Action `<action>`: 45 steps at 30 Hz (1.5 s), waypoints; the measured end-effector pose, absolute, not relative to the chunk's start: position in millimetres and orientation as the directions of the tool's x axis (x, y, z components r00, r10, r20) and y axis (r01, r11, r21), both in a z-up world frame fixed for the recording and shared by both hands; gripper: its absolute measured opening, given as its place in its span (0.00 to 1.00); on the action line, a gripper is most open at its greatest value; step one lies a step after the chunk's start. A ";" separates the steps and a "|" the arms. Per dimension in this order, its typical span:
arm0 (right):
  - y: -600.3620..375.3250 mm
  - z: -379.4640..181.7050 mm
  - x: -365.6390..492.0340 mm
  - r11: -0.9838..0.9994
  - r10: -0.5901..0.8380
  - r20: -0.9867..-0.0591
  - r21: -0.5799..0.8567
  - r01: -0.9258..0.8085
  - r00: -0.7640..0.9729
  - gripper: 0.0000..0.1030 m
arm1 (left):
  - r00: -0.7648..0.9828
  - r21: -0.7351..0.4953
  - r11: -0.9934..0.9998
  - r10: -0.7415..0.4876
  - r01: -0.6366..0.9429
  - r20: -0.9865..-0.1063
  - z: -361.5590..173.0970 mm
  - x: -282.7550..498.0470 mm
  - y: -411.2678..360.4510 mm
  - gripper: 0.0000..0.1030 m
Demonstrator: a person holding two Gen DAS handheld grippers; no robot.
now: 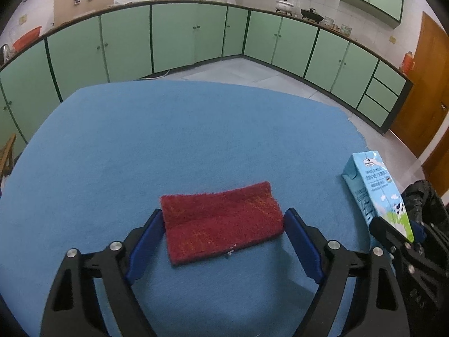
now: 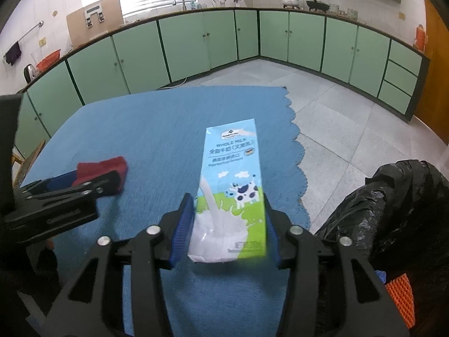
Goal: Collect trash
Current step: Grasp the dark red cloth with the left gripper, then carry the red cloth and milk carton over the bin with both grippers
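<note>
A dark red scouring pad [image 1: 221,221] lies flat on the blue cloth [image 1: 168,140]. My left gripper [image 1: 224,219] is open, its blue pads on either side of the red pad without squeezing it. My right gripper [image 2: 228,205] is shut on a light blue milk carton [image 2: 231,185] and holds it tilted above the cloth. The carton [image 1: 376,191] and the right gripper [image 1: 398,233] also show at the right edge of the left wrist view. The red pad [image 2: 101,168] and the left gripper [image 2: 92,179] show at the left of the right wrist view.
A black trash bag [image 2: 393,205] hangs open to the right of the table, past the cloth's scalloped edge [image 2: 300,168]; it also shows in the left wrist view [image 1: 423,199]. Something orange [image 2: 401,297] lies inside it. Green kitchen cabinets [image 1: 196,33] line the far walls.
</note>
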State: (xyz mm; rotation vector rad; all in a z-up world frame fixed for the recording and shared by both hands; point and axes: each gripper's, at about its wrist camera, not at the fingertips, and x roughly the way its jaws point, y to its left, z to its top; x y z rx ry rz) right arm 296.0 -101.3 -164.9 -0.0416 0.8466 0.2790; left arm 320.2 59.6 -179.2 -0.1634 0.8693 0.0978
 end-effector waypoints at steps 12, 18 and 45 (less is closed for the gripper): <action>-95.6 -167.8 300.9 0.963 0.228 -0.759 0.084 -0.256 0.610 0.42 | 0.659 -0.048 0.990 0.050 -0.130 -0.751 -172.1 300.7 66.3 0.82; -91.9 -160.0 292.1 0.964 0.223 -0.747 0.072 -0.257 0.627 0.41 | 0.676 -0.054 0.991 0.042 -0.121 -0.736 -158.8 291.9 69.0 0.82; -140.4 -61.4 204.2 0.967 0.250 -0.609 0.120 -0.224 0.753 0.41 | 0.776 -0.065 0.998 -0.024 -0.022 -0.630 -71.9 232.5 40.0 0.82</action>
